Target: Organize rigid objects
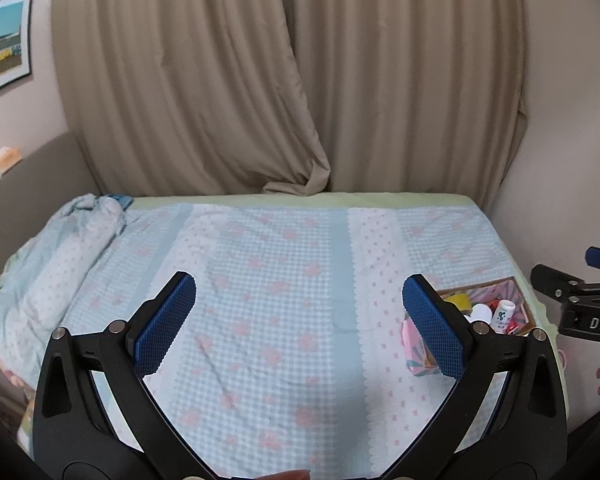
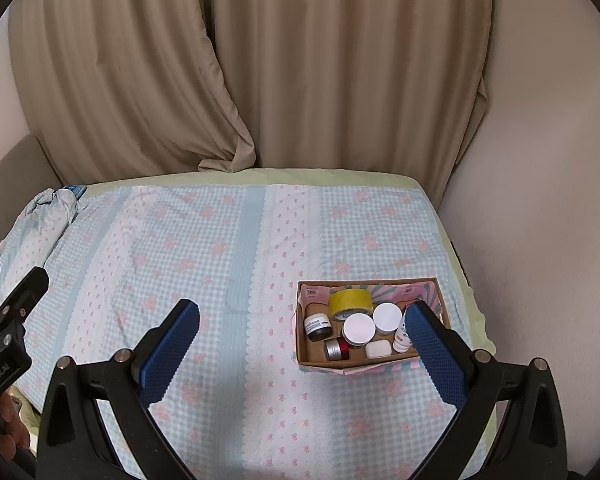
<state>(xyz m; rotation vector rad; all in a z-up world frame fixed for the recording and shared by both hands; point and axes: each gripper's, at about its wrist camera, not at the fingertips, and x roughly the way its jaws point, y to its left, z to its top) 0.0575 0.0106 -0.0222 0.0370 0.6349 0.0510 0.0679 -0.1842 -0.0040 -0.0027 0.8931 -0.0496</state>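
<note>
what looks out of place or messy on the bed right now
Little stands out. The cardboard box sits flat on the bedspread, with the yellow tape roll, white-lidded jars and a red-and-silver jar lying on its side, all inside. Only the bunched bedding at the far left corner looks untidy.

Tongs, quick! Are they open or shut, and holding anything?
Left tongs: open, holding nothing.
Right tongs: open, holding nothing, above the bed near the box.
</note>
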